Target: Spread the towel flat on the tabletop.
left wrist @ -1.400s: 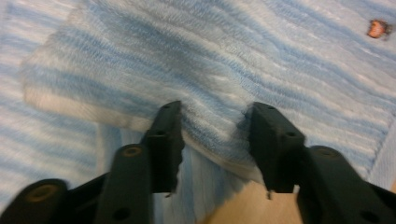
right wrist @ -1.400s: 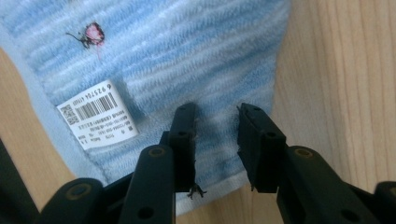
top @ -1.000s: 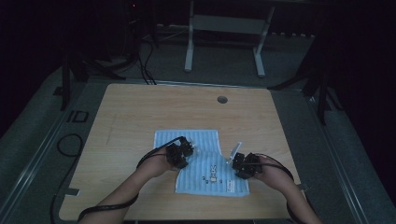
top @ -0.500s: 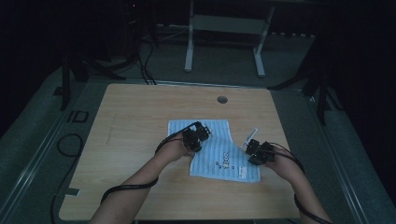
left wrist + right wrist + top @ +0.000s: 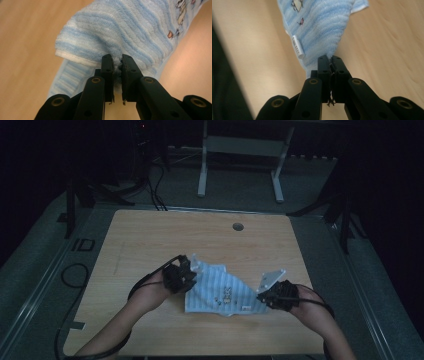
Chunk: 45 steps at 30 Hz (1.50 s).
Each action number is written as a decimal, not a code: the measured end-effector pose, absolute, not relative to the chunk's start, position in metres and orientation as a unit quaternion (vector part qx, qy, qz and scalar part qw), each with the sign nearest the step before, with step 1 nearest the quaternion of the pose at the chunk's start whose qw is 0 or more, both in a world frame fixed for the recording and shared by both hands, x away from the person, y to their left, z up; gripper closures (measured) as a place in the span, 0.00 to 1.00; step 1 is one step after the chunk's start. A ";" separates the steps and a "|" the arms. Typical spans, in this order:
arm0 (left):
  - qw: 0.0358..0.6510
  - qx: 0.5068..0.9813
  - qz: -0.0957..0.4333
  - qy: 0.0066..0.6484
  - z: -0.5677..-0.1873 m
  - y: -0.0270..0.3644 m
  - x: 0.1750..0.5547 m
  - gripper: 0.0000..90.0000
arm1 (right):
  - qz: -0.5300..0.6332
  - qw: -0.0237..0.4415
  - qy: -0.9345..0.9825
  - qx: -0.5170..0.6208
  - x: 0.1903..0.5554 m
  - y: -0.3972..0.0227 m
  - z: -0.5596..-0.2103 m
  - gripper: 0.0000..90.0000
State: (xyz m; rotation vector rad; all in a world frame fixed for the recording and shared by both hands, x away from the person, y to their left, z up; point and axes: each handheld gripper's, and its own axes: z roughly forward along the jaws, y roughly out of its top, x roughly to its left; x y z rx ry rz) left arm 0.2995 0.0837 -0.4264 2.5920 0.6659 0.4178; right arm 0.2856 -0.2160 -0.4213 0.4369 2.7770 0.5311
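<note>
Table (image 5: 150, 235) of pale wood bears a blue striped towel (image 5: 220, 292) near its six-o'clock edge. Left gripper (image 5: 186, 279) pinches the towel's nine-o'clock corner; right gripper (image 5: 261, 296) pinches its three-o'clock corner, beside a white tag (image 5: 297, 47).

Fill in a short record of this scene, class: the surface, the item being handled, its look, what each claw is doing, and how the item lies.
surface: wooden table
item: towel
look: light blue and white stripes, small cartoon print, white label at one edge
left claw: shut on a bunched fold of the towel
right claw: shut on a corner of the towel
lie: stretched between the two claws, its held edges raised off the table
</note>
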 end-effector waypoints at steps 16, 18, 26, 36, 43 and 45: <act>0.219 0.942 0.085 0.240 -0.456 0.113 0.234 0.86 | 0.190 0.069 0.975 0.093 0.234 -0.182 -0.459 0.96; 0.211 0.948 0.067 0.230 -0.458 0.114 0.225 0.86 | 0.191 0.059 0.975 0.091 0.229 -0.179 -0.463 0.96; 0.221 0.930 0.054 0.287 -0.449 0.160 0.226 0.60 | 0.227 0.042 0.967 0.106 0.242 -0.179 -0.461 0.87; 0.139 0.931 0.046 0.335 -0.499 0.177 0.286 0.82 | 0.193 0.029 0.978 0.069 0.291 -0.096 -0.496 1.00; 0.133 0.932 0.025 0.336 -0.520 0.175 0.286 0.81 | 0.170 0.024 0.982 0.077 0.306 -0.075 -0.524 1.00; 0.137 0.932 0.020 0.336 -0.522 0.174 0.286 0.81 | 0.163 0.028 0.983 0.079 0.308 -0.077 -0.523 1.00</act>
